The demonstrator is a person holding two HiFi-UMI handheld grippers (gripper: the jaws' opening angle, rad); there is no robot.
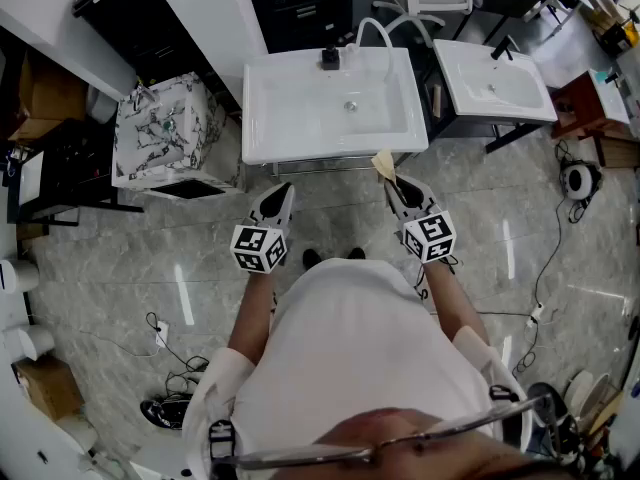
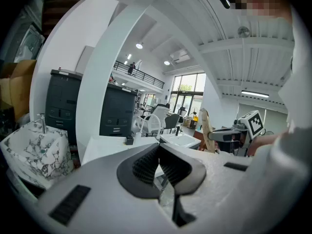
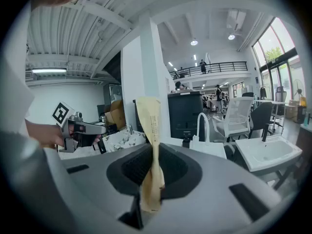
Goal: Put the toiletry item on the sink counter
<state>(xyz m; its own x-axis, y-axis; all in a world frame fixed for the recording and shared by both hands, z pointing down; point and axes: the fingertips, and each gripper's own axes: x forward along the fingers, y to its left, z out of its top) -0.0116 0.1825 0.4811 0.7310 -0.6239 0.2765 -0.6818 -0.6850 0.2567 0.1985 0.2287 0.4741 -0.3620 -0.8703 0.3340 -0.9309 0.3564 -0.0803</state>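
Carry stage, nothing set down yet: my right gripper (image 1: 395,186) is clamped on the tan toiletry sachet (image 3: 148,123), in the air near the front edge of the white sink counter (image 1: 262,118), left gripper (image 2: 159,152) pinched together, empty.

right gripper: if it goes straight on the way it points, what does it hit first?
Most likely the white sink counter, near its front right corner. The right gripper, shut on the tan packet, aims slightly downward at it, so the packet's tip would touch first. Depth is unclear.
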